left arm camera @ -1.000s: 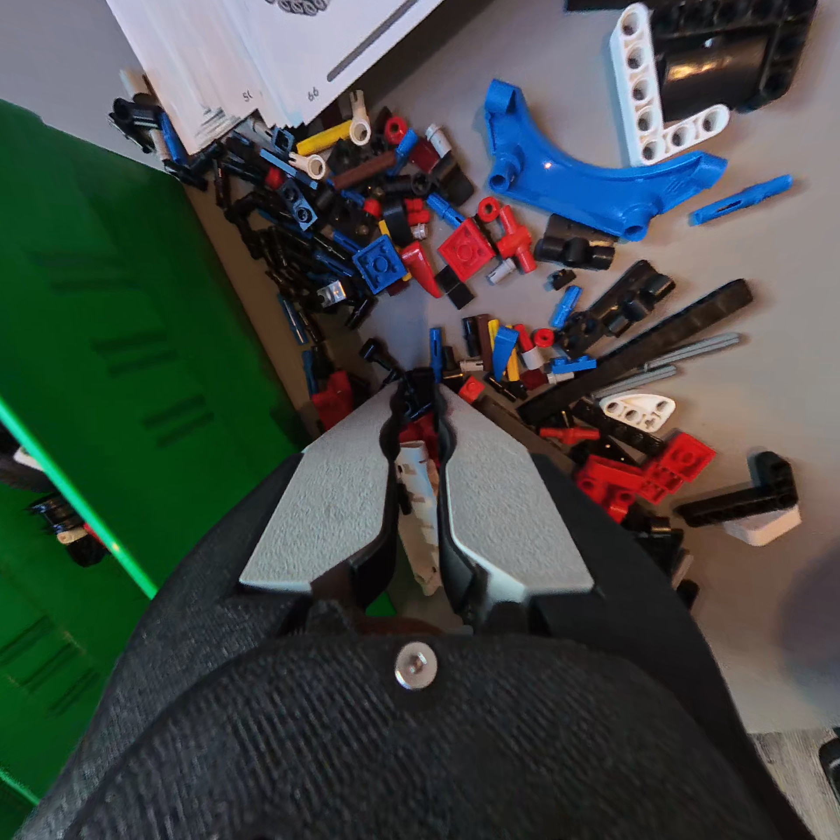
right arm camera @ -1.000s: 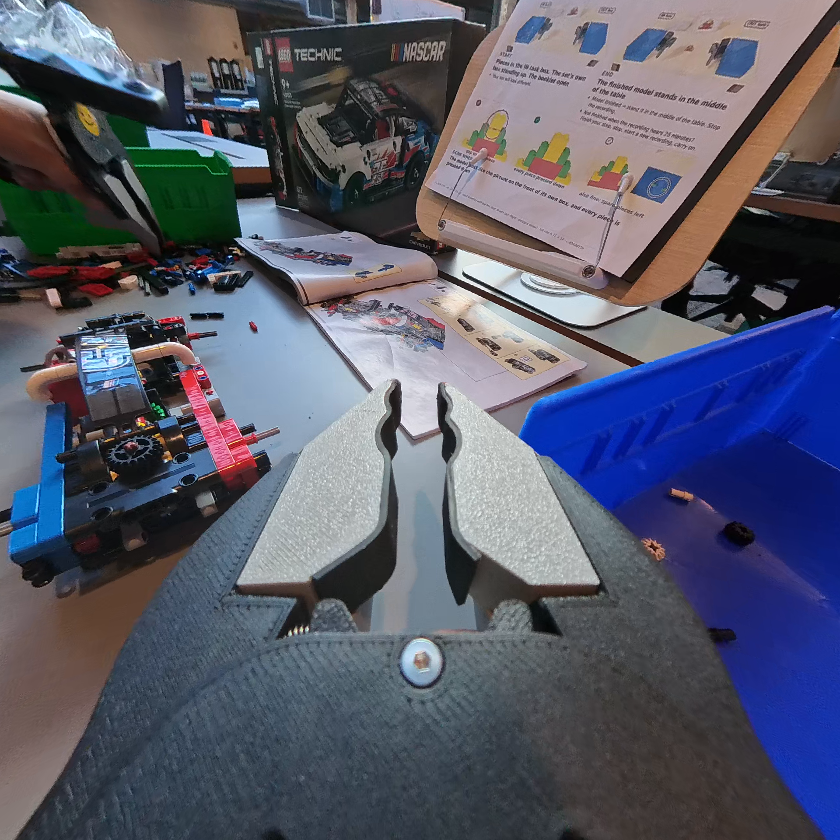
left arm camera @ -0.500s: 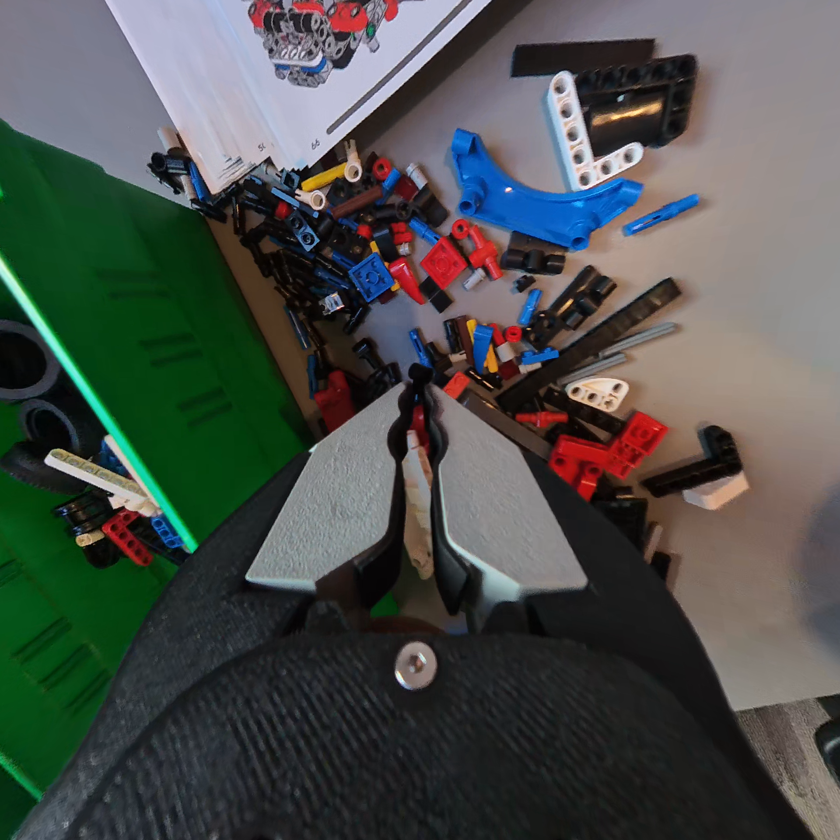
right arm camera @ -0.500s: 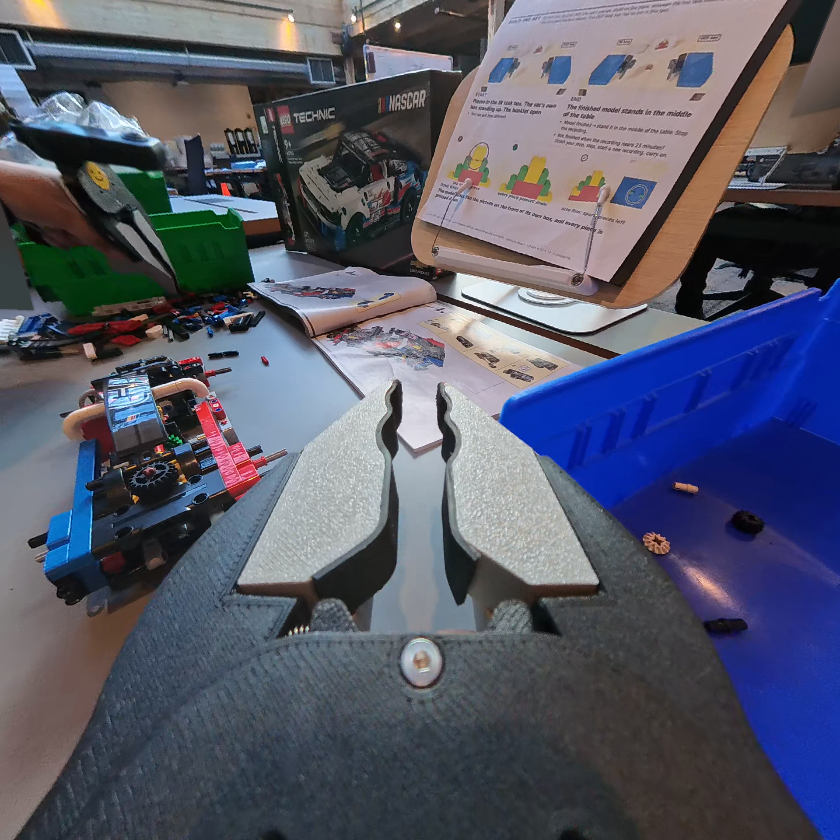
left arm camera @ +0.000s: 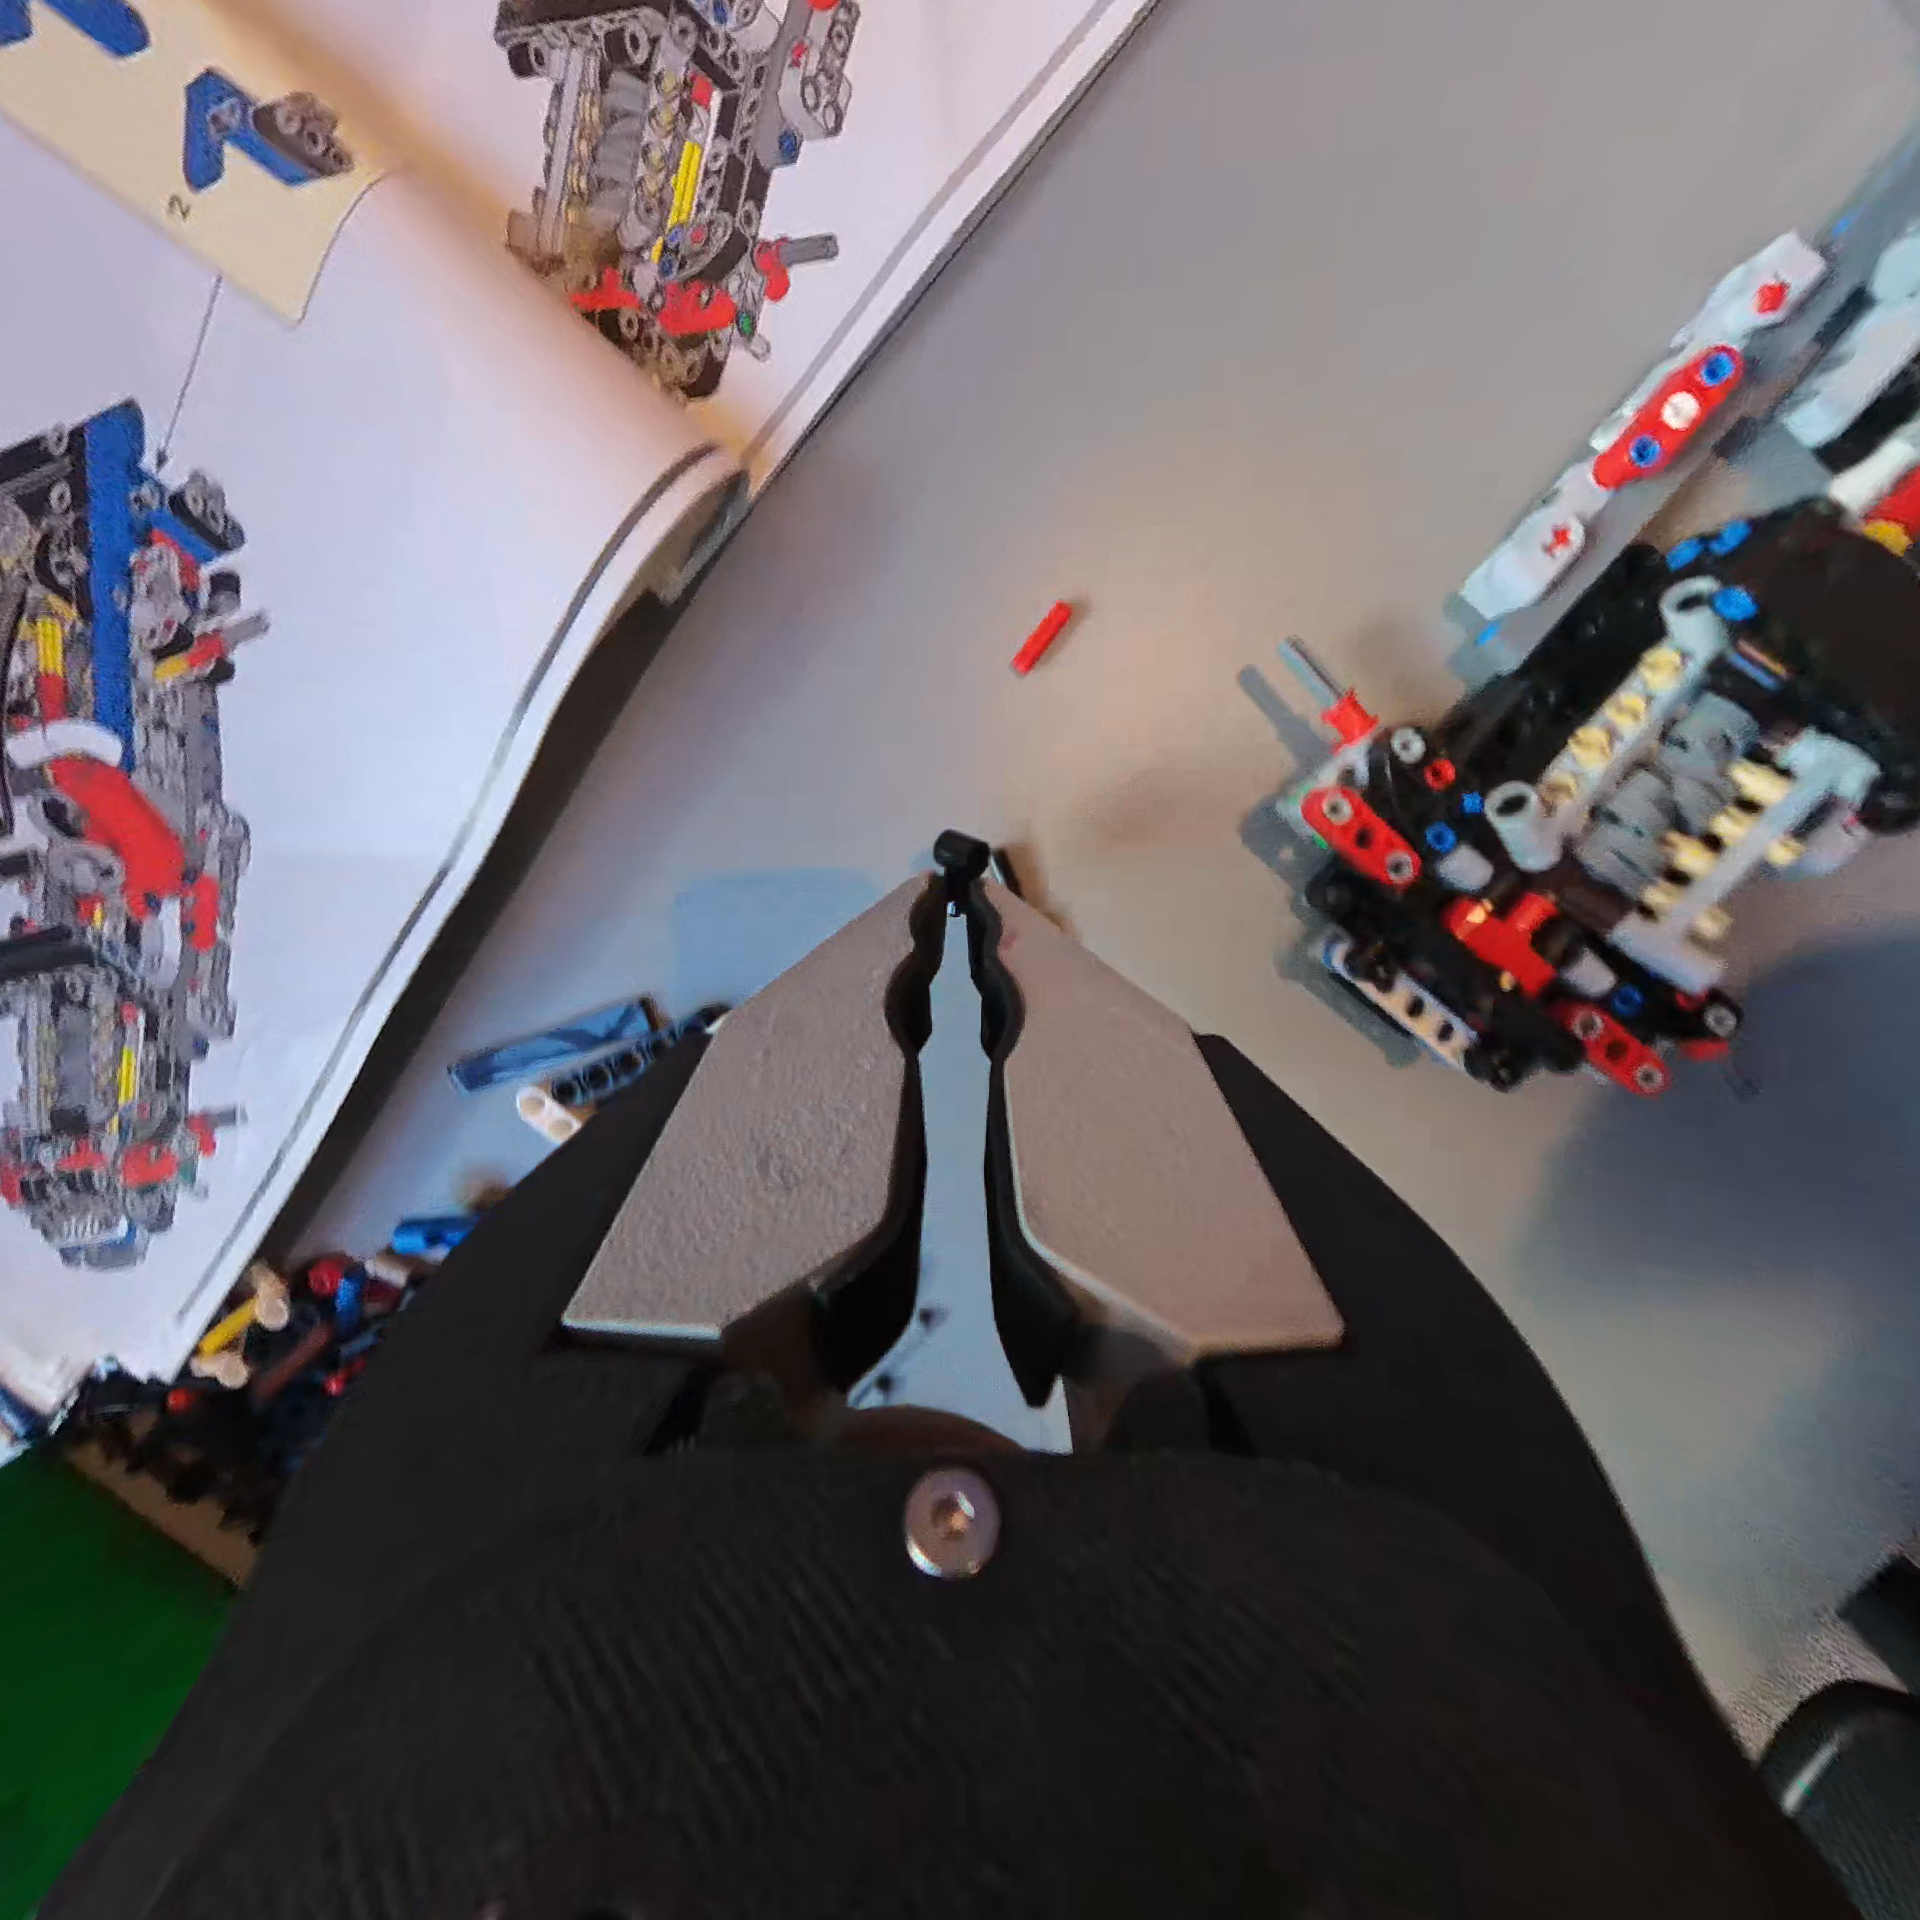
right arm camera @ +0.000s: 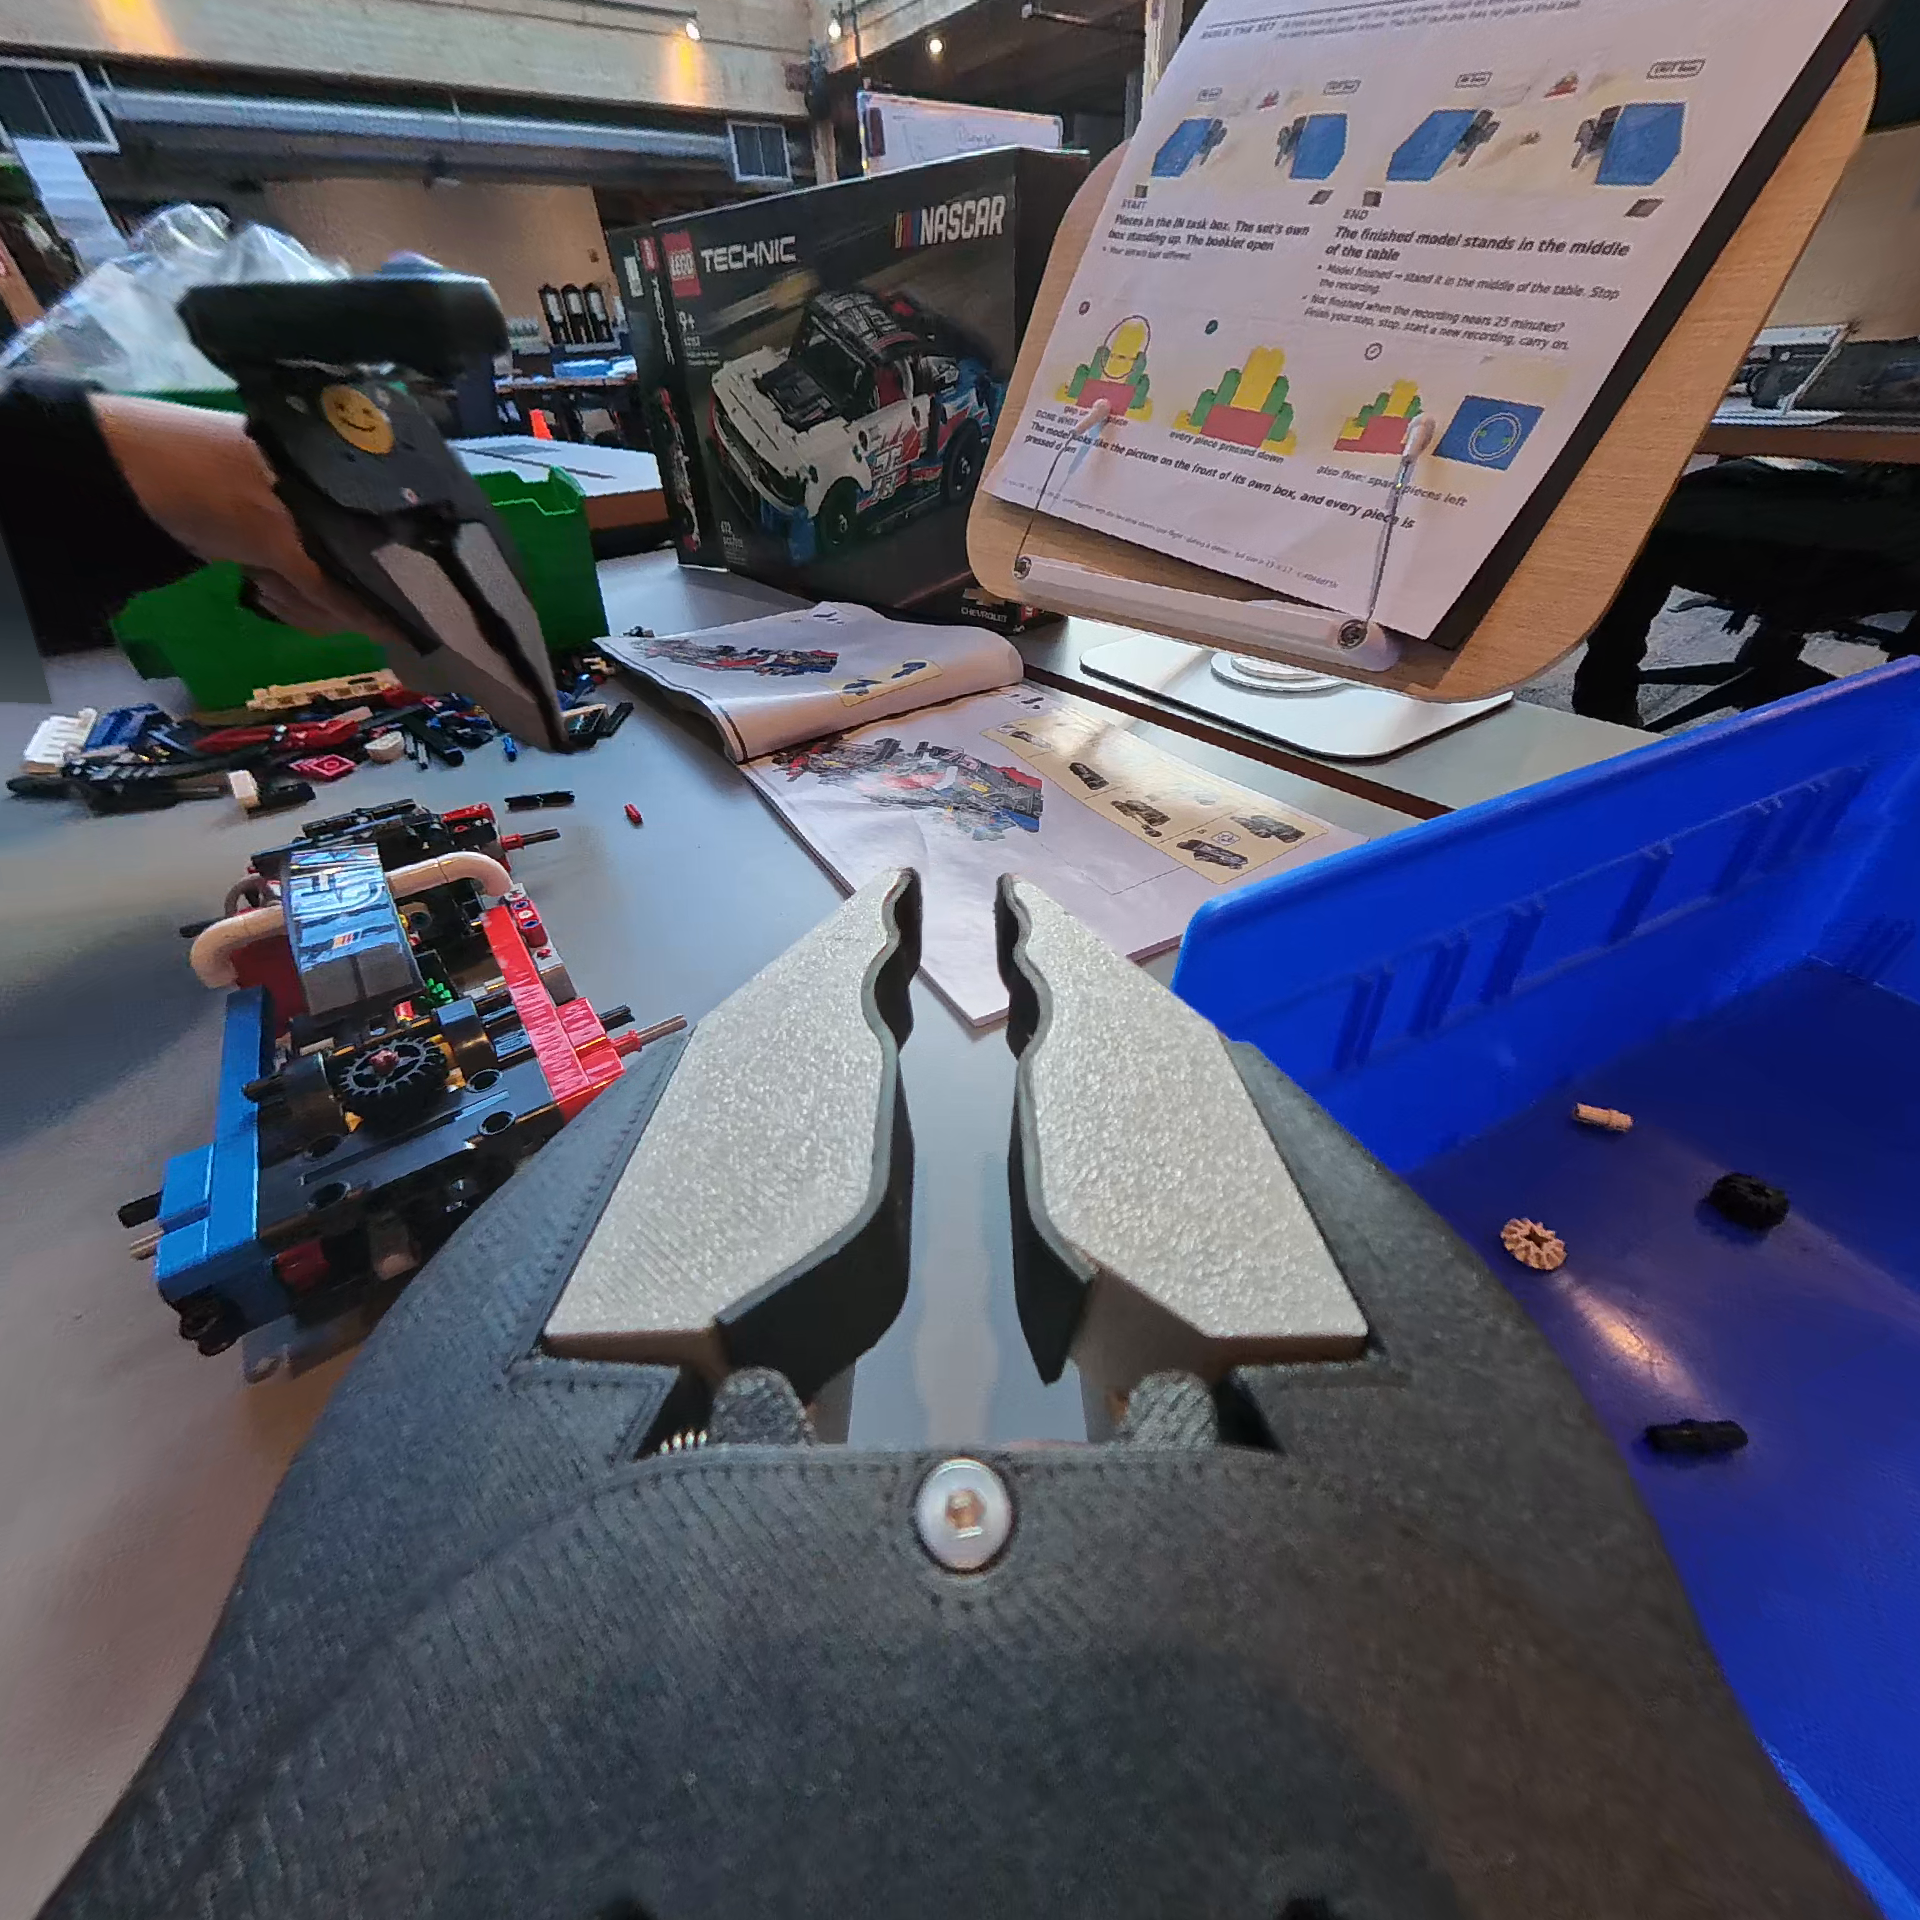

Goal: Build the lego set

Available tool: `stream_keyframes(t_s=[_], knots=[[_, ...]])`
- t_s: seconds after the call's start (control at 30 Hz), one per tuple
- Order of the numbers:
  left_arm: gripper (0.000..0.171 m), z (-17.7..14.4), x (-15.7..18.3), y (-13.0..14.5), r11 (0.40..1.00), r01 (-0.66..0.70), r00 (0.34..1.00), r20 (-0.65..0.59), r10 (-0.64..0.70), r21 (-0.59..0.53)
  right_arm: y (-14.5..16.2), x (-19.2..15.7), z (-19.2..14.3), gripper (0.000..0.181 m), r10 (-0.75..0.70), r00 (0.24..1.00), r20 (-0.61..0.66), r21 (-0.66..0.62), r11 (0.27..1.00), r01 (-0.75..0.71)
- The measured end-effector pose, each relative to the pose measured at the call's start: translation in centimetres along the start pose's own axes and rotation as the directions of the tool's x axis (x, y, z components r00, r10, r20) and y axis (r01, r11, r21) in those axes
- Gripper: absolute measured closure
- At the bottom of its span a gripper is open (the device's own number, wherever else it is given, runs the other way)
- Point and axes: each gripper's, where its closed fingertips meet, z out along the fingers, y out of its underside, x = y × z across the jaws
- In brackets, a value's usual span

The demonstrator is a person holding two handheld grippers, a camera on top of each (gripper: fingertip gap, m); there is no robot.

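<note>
Carefully carry the small black pin point(left arm camera: 961, 857) pinched in the left gripper's point(left arm camera: 954, 902) tips toward the chassis point(left arm camera: 1538, 883) at two o'clock, while the right gripper point(right arm camera: 958, 914) waits, parted and empty.

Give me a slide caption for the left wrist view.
Left tool pinching a small black piece above the grey table, between instruction booklet and half-built car.

Left gripper point(left arm camera: 957, 902) body is showing matt black ribbed printed plastic, its fingers point(left arm camera: 790, 1132) carrying rough grey grainy faces; a shiny metal screw point(left arm camera: 951, 1523) is sitting at the pivot. Right gripper point(right arm camera: 958, 912) is looking the same. Table point(left arm camera: 1299, 343) is reading smooth matt grey. Booklet point(right arm camera: 997, 769) is showing slightly glossy paper. Blue bin point(right arm camera: 1558, 935) is gleaming, glossy plastic. Partly built model point(right arm camera: 353, 1049) is shining, hard plastic. Stand board point(right arm camera: 1683, 436) is looking like light wood.
</note>
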Motion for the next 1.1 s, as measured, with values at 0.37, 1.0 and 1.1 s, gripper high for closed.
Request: stream_keyframes(t_s=[0.37,1.0,1.1], knots=[[0.162,0.7,0.1,-0.3,0.998,0.054,0.997,-0.049,-0.055,-0.023,0.0,-0.1,-0.1,0.172,0.036,0.999,0.022,0.001,0.999,-0.036],[0.162,1.2,3.1,1.9,0.996,0.088,0.992,-0.089,-0.087,0.004,-0.1,-0.2,-0.3,0.173,0.068,0.997,0.025,0.010,0.998,-0.069],[0.158,0.1,4.4,1.8,0.990,0.123,0.991,-0.065,-0.119,0.069,-0.1,-0.3,-0.3,0.173,0.069,0.997,0.031,0.008,0.998,-0.069]])
